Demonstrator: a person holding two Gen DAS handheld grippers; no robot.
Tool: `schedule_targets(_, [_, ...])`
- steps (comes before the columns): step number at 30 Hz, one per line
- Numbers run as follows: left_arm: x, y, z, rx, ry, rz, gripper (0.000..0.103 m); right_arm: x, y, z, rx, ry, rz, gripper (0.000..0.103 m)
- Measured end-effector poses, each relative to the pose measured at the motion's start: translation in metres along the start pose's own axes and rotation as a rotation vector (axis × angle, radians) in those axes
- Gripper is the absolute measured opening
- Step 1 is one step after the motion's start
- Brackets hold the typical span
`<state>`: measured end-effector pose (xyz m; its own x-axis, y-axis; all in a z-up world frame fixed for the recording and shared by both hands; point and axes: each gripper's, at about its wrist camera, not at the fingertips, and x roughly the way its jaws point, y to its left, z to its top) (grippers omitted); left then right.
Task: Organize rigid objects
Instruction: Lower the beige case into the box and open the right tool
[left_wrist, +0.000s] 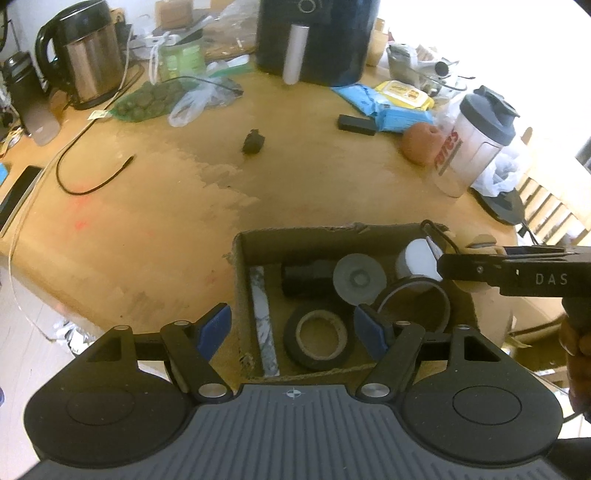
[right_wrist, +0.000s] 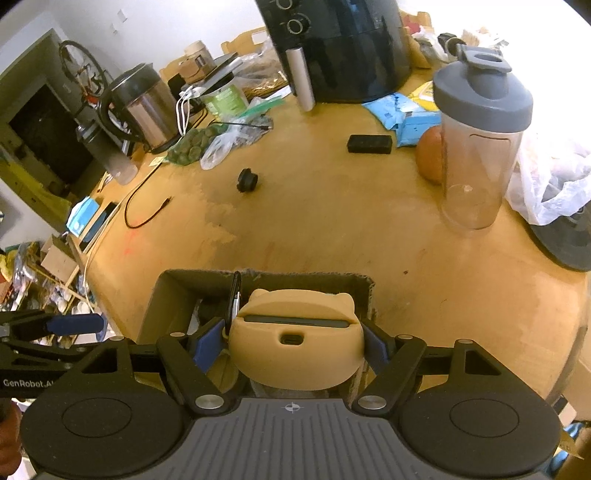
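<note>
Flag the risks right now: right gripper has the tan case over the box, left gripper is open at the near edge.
1. The cardboard box is already crowded: tape roll, grey disc, white cylinder. The tan case may land on top and tip out.
2. The right gripper and left gripper work close together over the box; they could collide.
3. A carabiner hangs off the case and could snag the box wall.

The right gripper (left_wrist: 517, 269) carries the white letters "DAS" on its black side, seen from the left wrist. The left gripper (right_wrist: 40, 332) shows "GenRobot.AI" on its arm. The shaker bottle (left_wrist: 476, 144) bears red lettering too blurred to read.
</note>
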<state>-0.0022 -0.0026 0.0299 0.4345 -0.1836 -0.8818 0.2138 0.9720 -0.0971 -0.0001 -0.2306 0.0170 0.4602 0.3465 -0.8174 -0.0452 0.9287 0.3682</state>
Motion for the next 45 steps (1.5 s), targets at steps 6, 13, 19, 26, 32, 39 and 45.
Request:
schedule_targets(6, [-0.004, 0.008, -0.008, -0.037, 0.006, 0.019, 0.073, 0.004, 0.011, -0.002, -0.041, 0.016, 0.02, 0.079])
schedule_targets(13, [-0.009, 0.015, -0.013, -0.069, 0.0, 0.035, 0.073, 0.01, 0.025, -0.004, -0.1, 0.043, 0.032, 0.079])
schedule_targets(19, [-0.013, 0.024, -0.019, -0.104, -0.004, 0.054, 0.073, 0.019, 0.042, -0.005, -0.163, 0.07, 0.051, 0.079])
schedule_targets(26, [-0.021, 0.034, -0.026, -0.138, -0.018, 0.068, 0.073, 0.032, 0.064, -0.003, -0.23, 0.096, 0.082, 0.079])
schedule_targets(32, [-0.03, 0.045, -0.029, -0.178, -0.053, 0.081, 0.073, 0.04, 0.086, 0.005, -0.291, 0.101, 0.143, 0.079])
schedule_targets(39, [-0.031, 0.053, -0.031, -0.219, -0.059, 0.095, 0.073, 0.044, 0.104, 0.009, -0.366, 0.098, 0.169, 0.093])
schedule_targets(45, [-0.028, 0.051, -0.027, -0.219, -0.056, 0.095, 0.073, 0.048, 0.092, 0.009, -0.333, 0.118, 0.127, 0.099])
